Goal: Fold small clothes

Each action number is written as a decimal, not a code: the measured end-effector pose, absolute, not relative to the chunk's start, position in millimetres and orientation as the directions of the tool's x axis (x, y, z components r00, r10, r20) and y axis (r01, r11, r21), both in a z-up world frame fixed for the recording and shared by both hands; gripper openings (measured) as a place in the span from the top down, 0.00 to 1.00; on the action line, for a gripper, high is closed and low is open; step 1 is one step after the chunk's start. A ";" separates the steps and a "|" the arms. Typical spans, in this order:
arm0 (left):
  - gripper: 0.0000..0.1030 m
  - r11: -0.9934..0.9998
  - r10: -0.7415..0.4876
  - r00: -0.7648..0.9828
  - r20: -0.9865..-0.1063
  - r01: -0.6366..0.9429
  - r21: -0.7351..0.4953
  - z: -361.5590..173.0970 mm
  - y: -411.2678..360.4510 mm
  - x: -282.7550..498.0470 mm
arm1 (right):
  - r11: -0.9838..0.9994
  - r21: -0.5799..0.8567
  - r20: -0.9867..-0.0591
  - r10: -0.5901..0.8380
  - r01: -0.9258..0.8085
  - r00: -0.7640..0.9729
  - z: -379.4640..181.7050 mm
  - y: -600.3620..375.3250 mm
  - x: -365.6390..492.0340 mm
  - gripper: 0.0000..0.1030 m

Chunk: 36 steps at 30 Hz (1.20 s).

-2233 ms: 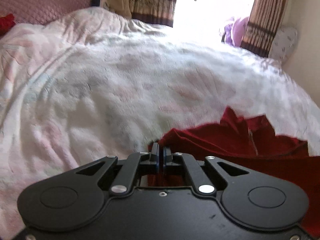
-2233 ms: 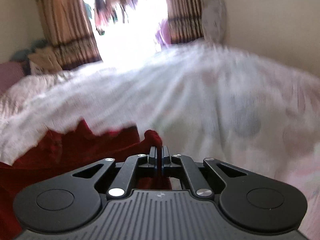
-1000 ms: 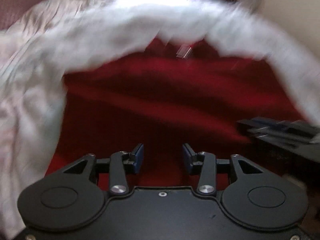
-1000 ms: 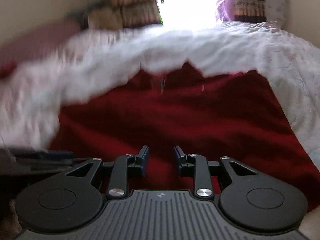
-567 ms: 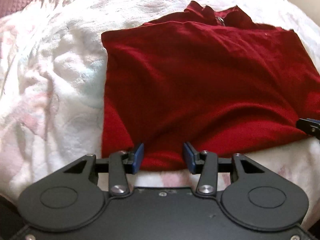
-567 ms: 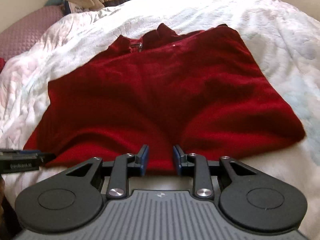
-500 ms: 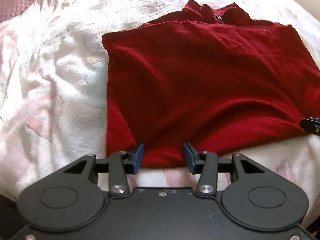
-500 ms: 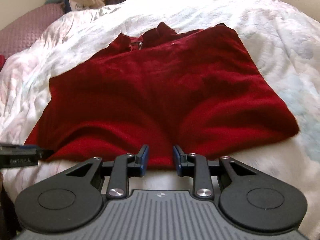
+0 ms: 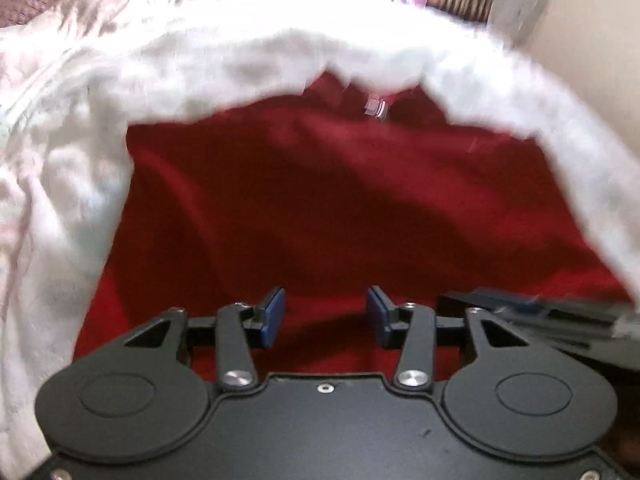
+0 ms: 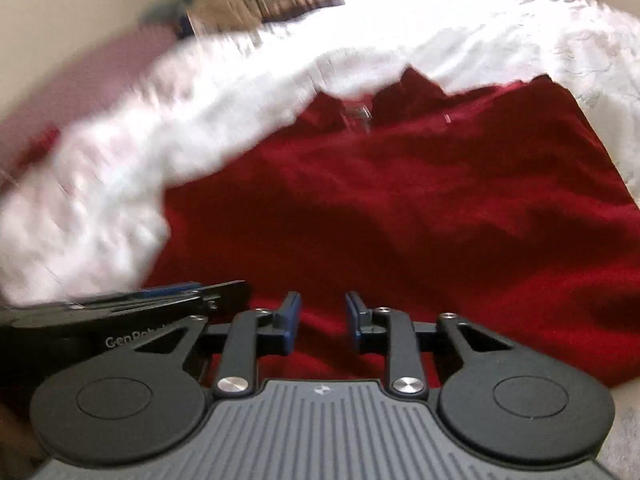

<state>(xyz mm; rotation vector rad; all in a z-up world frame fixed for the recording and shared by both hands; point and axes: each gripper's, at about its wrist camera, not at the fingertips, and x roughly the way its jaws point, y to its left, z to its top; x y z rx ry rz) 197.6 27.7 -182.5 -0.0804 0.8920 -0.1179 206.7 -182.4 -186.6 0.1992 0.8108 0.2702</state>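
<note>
White bedspread (image 9: pixel 224 60), blurred in both views; the right wrist view alone adds a pinkish pillow (image 10: pixel 120 60) at far left. Red garment (image 9: pixel 332 200) spread flat on the bed, collar zipper (image 10: pixel 358 114) at its far edge. Left gripper (image 9: pixel 325 316) jaws wide, empty, above the near hem; right gripper (image 10: pixel 320 320) narrower, also empty. Half a second ago both sat back off the hem; now they are over the cloth. Lettering "GenRob…", partly hidden, shows on the left gripper's side.
</note>
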 end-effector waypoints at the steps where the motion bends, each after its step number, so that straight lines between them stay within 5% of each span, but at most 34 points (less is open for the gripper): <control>1: 0.52 0.994 -0.106 0.599 -0.794 0.058 -0.089 -190.6 30.8 199.8 | 0.961 0.236 -0.708 0.270 -0.142 0.653 -192.0 -183.5 207.8 0.69; 7: 0.52 0.996 0.087 0.617 -0.782 -0.056 0.066 -188.6 64.6 197.8 | 0.980 0.194 -0.707 0.118 0.031 0.697 -187.6 -232.5 200.9 0.73; 12: 0.54 0.991 0.056 0.592 -0.804 -0.131 -0.028 -188.0 102.7 200.9 | 0.971 0.191 -0.697 0.029 0.146 0.717 -178.5 -265.6 197.7 0.76; 15: 0.54 0.991 0.054 0.589 -0.807 -0.134 -0.031 -184.9 110.5 200.0 | 0.970 0.089 -0.694 -0.103 0.226 0.713 -177.3 -275.6 195.2 0.65; 22: 0.50 0.974 0.177 0.560 -0.810 -0.216 0.063 -191.8 121.0 208.0 | 0.945 0.205 -0.712 -0.034 0.254 0.701 -177.7 -303.8 196.4 0.65; 30: 0.52 0.974 0.119 0.577 -0.808 -0.225 -0.017 -179.8 129.4 209.0 | 0.959 0.159 -0.691 -0.062 0.235 0.720 -174.1 -293.2 195.5 0.64; 36: 0.51 0.994 -0.046 0.722 -0.690 -0.037 -0.105 -149.0 85.9 210.9 | 0.972 0.189 -0.558 -0.013 0.142 0.830 -154.4 -271.6 198.1 0.47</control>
